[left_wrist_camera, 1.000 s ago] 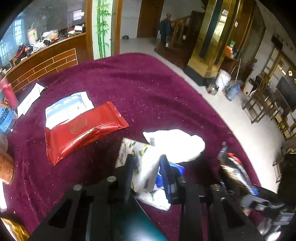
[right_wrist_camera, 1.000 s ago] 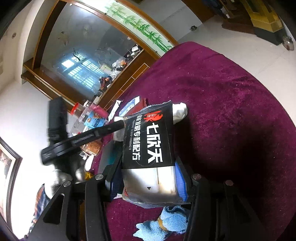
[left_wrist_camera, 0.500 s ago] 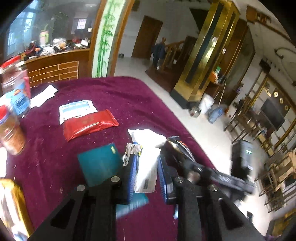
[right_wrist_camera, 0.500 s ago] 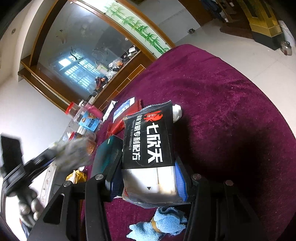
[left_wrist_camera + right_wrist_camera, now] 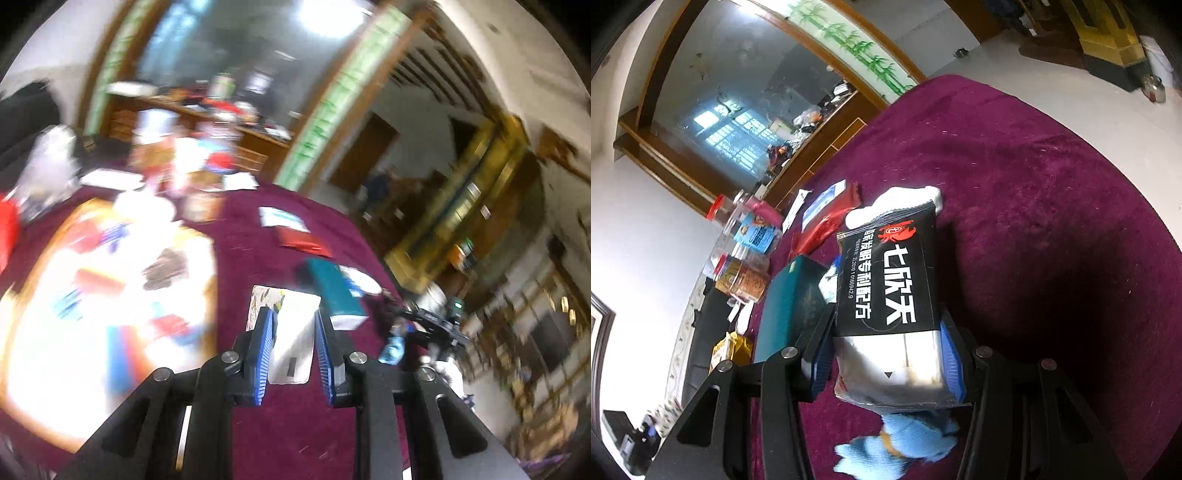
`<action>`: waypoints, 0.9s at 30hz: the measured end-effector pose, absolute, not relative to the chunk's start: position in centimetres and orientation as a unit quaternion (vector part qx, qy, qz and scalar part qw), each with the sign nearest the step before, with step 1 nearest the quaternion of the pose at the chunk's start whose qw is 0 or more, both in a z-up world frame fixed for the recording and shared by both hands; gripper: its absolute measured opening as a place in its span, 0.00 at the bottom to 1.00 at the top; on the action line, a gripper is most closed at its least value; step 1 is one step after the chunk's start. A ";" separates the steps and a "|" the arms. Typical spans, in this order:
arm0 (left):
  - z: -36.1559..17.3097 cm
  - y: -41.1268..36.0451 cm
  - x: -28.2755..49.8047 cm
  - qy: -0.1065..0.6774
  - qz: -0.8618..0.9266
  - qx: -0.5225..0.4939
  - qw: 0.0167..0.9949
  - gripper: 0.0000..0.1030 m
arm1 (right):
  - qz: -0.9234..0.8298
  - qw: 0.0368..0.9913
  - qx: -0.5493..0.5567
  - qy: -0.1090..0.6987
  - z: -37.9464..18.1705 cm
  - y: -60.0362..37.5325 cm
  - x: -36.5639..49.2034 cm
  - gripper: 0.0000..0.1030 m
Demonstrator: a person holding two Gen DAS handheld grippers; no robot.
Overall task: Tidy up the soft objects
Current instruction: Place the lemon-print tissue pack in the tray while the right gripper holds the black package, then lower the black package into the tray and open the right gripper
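My left gripper (image 5: 293, 325) is shut on a white soft pack with a leaf print (image 5: 291, 332) and holds it above the maroon table (image 5: 258, 266). My right gripper (image 5: 886, 332) is shut on a black and silver pouch with white characters (image 5: 890, 288), held above the table (image 5: 1052, 221). A white cloth (image 5: 897, 201) lies beyond the pouch. A blue plush toy (image 5: 901, 443) lies under my right gripper. A red packet (image 5: 303, 242) and a white-blue packet (image 5: 282, 218) lie farther off.
A teal box (image 5: 332, 288) (image 5: 792, 306) sits beside the grippers. A bright wooden-rimmed tray (image 5: 210, 258) with several blurred items fills the left of the left wrist view. Jars (image 5: 750, 229) stand at the table's far left. The table edge curves round on the right.
My left gripper has lifted the white pack and swung left, bringing the tray into view. My right gripper has held still with the pouch.
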State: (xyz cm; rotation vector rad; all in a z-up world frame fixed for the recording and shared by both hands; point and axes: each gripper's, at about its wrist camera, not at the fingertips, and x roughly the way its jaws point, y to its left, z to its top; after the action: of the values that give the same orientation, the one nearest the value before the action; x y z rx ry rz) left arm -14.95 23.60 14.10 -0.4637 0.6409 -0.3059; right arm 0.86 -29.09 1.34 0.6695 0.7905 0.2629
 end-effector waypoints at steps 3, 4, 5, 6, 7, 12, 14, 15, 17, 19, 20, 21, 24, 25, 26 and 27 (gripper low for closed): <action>11.8 28.4 -17.0 0.314 -0.088 -0.250 0.912 0.23 | 0.154 0.866 0.300 0.369 3.6 -26.5 -1.0 0.47; 11.1 29.8 -17.4 0.316 -0.074 -0.260 0.909 0.23 | 0.166 0.867 0.292 0.367 4.4 -25.5 -1.5 0.47; 10.3 31.0 -17.8 0.317 -0.066 -0.272 0.906 0.22 | 0.174 0.869 0.284 0.367 5.0 -24.6 -1.9 0.47; 9.7 31.9 -18.1 0.318 -0.059 -0.281 0.903 0.23 | 0.189 0.871 0.268 0.365 6.2 -22.9 -2.6 0.47; 9.1 32.7 -18.3 0.319 -0.049 -0.288 0.902 0.23 | 0.203 0.872 0.256 0.363 7.1 -21.4 -3.0 0.47; 6.5 35.5 -18.0 0.322 0.028 -0.290 0.901 0.32 | 0.273 0.864 0.209 0.367 10.0 -13.6 -4.8 0.47; 6.1 36.0 -17.6 0.323 0.079 -0.257 0.907 0.48 | 0.302 0.856 0.182 0.377 10.5 -9.5 -5.3 0.47; 6.2 36.1 -17.6 0.319 0.100 -0.238 0.912 0.58 | 0.311 0.853 0.172 0.382 10.6 -7.9 -5.5 0.47; 5.9 36.4 -16.9 0.321 0.134 -0.199 0.916 0.62 | 0.335 0.842 0.150 0.396 10.4 -4.4 -6.0 0.47; 5.6 36.5 -16.4 0.324 0.134 -0.190 0.917 0.62 | 0.359 0.827 0.127 0.412 9.9 -0.5 -6.6 0.47; 5.6 36.7 -16.5 0.321 0.131 -0.194 0.918 0.62 | 0.366 0.823 0.121 0.418 9.5 0.6 -6.8 0.47; 5.5 36.7 -16.7 0.317 0.128 -0.199 0.918 0.63 | 0.375 0.816 0.113 0.425 9.2 2.0 -7.0 0.47; 5.5 37.2 -18.1 0.299 0.122 -0.236 0.917 0.65 | 0.405 0.789 0.093 0.453 8.0 6.6 -7.6 0.47; 5.5 37.5 -18.8 0.291 0.120 -0.252 0.915 0.66 | 0.415 0.779 0.084 0.463 7.5 8.2 -7.7 0.47; 5.7 37.5 -19.5 0.285 0.118 -0.265 0.914 0.66 | 0.423 0.771 0.075 0.470 7.0 9.6 -7.9 0.47; 5.9 37.6 -20.0 0.278 0.117 -0.275 0.913 0.67 | 0.431 0.764 0.063 0.477 6.7 11.2 -8.2 0.47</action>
State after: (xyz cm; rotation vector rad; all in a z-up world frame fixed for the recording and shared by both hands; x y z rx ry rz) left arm -20.02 37.58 5.85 -0.5665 0.5720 0.2415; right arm -8.16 11.17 6.72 0.1361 1.0365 0.9368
